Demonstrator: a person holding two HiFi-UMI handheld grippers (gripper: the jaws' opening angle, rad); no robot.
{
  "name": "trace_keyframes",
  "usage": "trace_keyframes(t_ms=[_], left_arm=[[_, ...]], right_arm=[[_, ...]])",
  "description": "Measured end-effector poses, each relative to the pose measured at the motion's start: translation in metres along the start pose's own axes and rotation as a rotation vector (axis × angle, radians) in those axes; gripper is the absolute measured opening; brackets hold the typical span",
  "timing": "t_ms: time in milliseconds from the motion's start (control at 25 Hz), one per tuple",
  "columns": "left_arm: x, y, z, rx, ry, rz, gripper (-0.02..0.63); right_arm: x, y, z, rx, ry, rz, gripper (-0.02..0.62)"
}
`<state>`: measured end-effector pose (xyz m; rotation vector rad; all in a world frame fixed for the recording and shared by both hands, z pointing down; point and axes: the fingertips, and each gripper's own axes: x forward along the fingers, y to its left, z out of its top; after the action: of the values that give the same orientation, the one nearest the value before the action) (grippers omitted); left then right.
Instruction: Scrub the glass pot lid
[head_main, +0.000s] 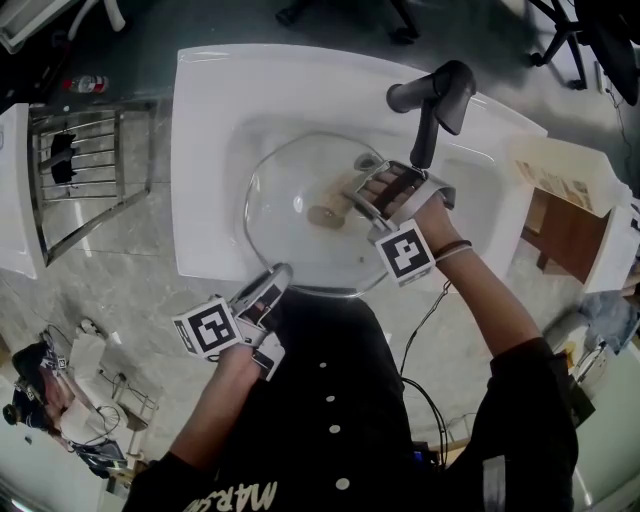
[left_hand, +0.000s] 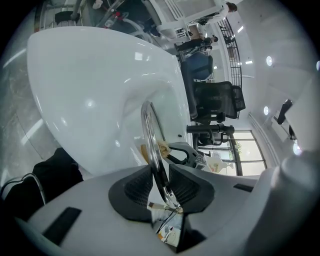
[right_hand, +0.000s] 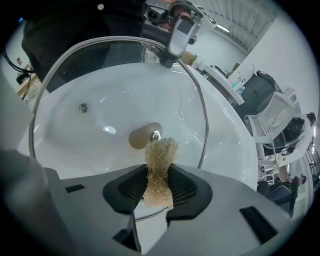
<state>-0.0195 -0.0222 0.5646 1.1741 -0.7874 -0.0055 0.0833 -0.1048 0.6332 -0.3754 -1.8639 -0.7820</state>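
White ceramic sink (head_main: 205, 150) fills the middle, with the round metal-rimmed glass pot lid (head_main: 290, 190) over its bowl. Left claw (head_main: 272, 287) clamps the lid's near rim. Right claw (head_main: 362, 196) pinches a tan fibrous scrubber (right_hand: 159, 167) just beside the lid's brown knob (right_hand: 142, 136).

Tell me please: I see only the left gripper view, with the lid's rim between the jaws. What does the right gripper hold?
Observer: The right gripper is shut on a tan fibrous scrubber.
Operator: Where over the lid is it?
Observer: Near the middle of the glass lid, its tip by the tan knob.
Operator: And the faucet?
Observer: The black faucet stands at the far edge of the sink, just beyond the right gripper.
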Motion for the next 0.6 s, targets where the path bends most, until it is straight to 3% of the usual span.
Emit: trace_keyframes(t_ms=[200, 360, 600], left_arm=[[0.003, -0.007, 0.001, -0.013, -0.008, -0.052, 0.118], [-0.001, -0.002, 0.001, -0.008, 0.001, -0.019, 0.118], [0.001, -0.004, 0.001, -0.009, -0.006, -0.033, 0.118]], right_arm=[[-0.013, 0.021, -0.015, -0.016, 0.041, 0.086, 0.135], [-0.025, 0.034, -0.024, -0.031, 0.059, 0.158, 0.135], [-0.04, 0.051, -0.035, -0.081, 0.071, 0.245, 0.135]])
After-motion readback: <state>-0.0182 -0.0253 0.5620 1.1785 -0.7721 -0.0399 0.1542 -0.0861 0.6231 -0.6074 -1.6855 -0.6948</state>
